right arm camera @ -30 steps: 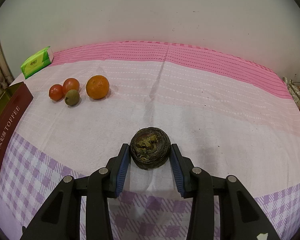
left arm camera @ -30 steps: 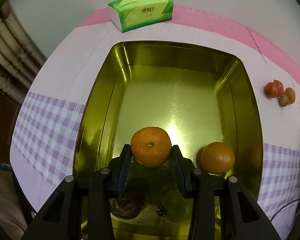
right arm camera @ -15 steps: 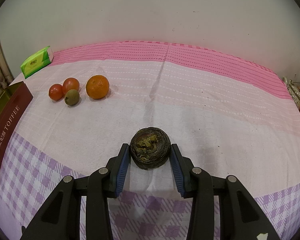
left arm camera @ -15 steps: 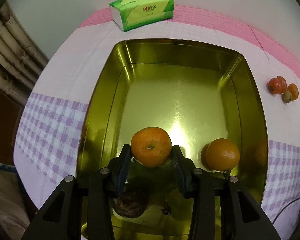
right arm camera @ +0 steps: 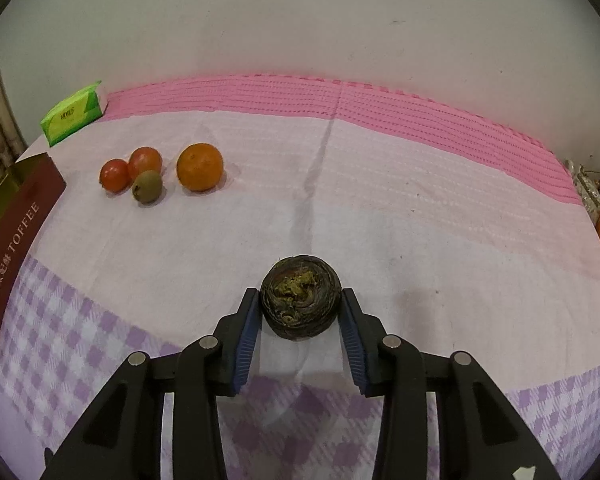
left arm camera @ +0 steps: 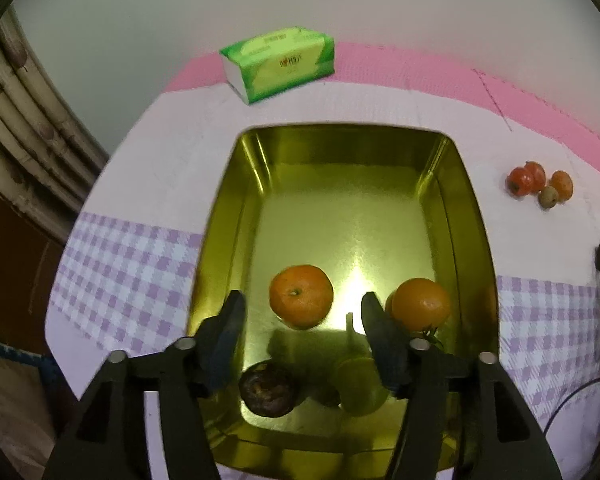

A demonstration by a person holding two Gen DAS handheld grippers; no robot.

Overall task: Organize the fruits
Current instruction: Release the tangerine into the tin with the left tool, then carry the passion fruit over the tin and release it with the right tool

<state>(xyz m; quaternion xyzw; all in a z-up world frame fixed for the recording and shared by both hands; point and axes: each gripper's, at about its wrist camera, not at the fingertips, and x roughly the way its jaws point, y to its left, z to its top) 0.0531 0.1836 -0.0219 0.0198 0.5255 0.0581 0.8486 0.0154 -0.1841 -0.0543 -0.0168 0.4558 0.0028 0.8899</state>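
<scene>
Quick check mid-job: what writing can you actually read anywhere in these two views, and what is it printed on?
"TOFFEE": in pale letters on the dark red outer side of the gold metal tin, right wrist view.
Pale characters beside it on the same side: too small to read.
Red logo on the green and white tissue pack: blurred, unreadable.
Pale print on that pack's end in the right wrist view: unreadable.

The dark red outer side of the tin carries the word "TOFFEE" in pale capitals, running along its length, with a line of Chinese characters just beside it (too small to read). The green tissue pack, beyond the tin's far end, bears a small red logo that cannot be made out.
</scene>
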